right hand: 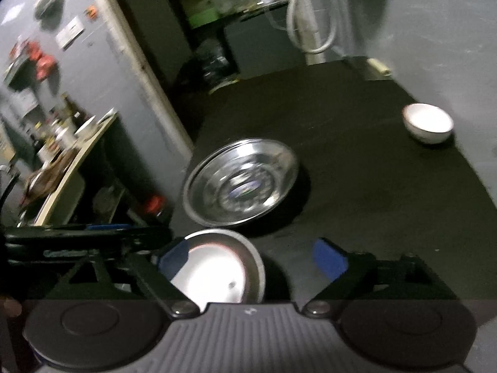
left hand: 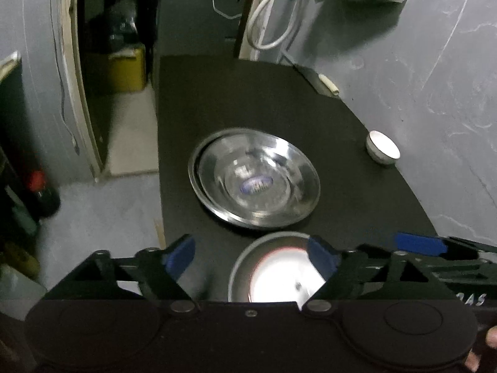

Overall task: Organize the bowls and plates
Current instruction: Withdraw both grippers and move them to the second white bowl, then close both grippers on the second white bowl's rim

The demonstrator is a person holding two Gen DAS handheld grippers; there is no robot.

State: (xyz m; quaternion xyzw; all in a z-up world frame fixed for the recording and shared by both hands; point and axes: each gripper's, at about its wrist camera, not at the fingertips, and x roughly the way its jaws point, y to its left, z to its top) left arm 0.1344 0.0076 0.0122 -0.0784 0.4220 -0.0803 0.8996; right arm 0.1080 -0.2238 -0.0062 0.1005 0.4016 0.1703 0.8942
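Observation:
Two steel plates (left hand: 254,180) lie nested in the middle of the black table top (left hand: 236,99); the right wrist view shows the steel plates (right hand: 240,183) too. Nearer to me sits a steel dish with a bright white, red-rimmed dish inside it (left hand: 279,273), also the white dish (right hand: 220,276). A small white bowl (left hand: 382,148) stands far right by the wall, seen as the white bowl (right hand: 428,122). My left gripper (left hand: 251,256) is open above the near dish's left side. My right gripper (right hand: 251,258) is open above its right side. Neither holds anything.
The table's left edge drops to a grey floor with a red-capped bottle (left hand: 40,192) and a yellow box (left hand: 127,68). A white cable (left hand: 270,15) hangs at the back. A grey wall (left hand: 435,77) bounds the right. A cluttered shelf (right hand: 62,143) stands left.

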